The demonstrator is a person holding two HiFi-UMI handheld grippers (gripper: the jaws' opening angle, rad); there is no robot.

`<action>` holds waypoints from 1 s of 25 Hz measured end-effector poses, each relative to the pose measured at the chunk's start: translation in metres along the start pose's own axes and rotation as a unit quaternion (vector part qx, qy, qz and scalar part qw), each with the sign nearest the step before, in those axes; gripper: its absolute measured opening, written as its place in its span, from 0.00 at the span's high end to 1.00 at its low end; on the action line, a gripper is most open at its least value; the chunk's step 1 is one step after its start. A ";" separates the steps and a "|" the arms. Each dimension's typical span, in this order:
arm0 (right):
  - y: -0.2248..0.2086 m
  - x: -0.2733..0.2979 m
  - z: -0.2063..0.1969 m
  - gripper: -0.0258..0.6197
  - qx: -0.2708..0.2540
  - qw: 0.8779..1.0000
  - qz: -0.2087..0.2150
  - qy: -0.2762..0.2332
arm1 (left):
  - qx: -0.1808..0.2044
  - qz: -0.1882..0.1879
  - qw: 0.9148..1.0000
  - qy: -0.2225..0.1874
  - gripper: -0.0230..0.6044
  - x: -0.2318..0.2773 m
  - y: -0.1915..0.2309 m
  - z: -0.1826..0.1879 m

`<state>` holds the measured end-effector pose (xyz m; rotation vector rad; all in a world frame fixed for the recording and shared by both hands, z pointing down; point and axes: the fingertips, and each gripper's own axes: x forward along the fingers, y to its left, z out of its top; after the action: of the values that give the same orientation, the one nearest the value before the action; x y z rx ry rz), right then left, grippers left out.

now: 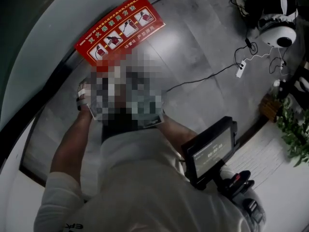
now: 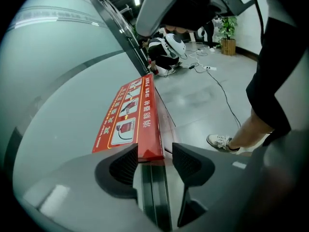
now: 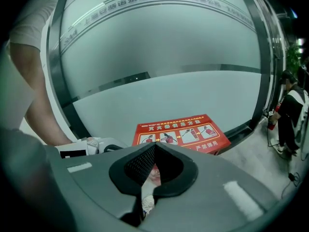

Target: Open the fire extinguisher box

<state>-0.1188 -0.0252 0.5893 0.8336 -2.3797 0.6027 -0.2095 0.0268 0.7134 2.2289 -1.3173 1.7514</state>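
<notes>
Red fire extinguisher box (image 2: 128,120) stands on the grey floor (image 2: 203,105) against the frosted glass wall (image 2: 58,81), instruction label uppermost. Left gripper (image 2: 154,154): fingers (image 2: 121,166) spread, the near end of the box lid showing between them, neither pad pressing on it. Right gripper (image 3: 153,146): fingers pressed together at the tips, nothing held, pointing at the box from short of it.

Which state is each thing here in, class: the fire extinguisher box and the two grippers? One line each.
Fire extinguisher box: closed, red lid down.
Left gripper: open, the lid's near corner between its jaws.
Right gripper: shut, holding nothing.
</notes>
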 end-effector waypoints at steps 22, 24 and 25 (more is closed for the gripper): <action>-0.005 0.000 -0.012 0.94 -0.003 1.000 0.001 0.020 | 0.022 0.032 0.999 0.001 0.69 -0.002 0.008 0.003; -0.007 0.002 -0.012 0.94 -0.006 1.000 -0.001 0.019 | 0.022 0.029 0.999 -0.007 0.70 -0.004 0.007 0.004; -0.009 0.003 -0.012 0.94 -0.007 1.000 -0.003 0.018 | 0.023 0.028 0.999 -0.011 0.71 -0.005 0.006 0.004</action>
<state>-0.1109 -0.0259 0.6016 0.8165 -2.3465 0.5930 -0.2101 0.0239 0.7054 2.2632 -1.3718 1.7988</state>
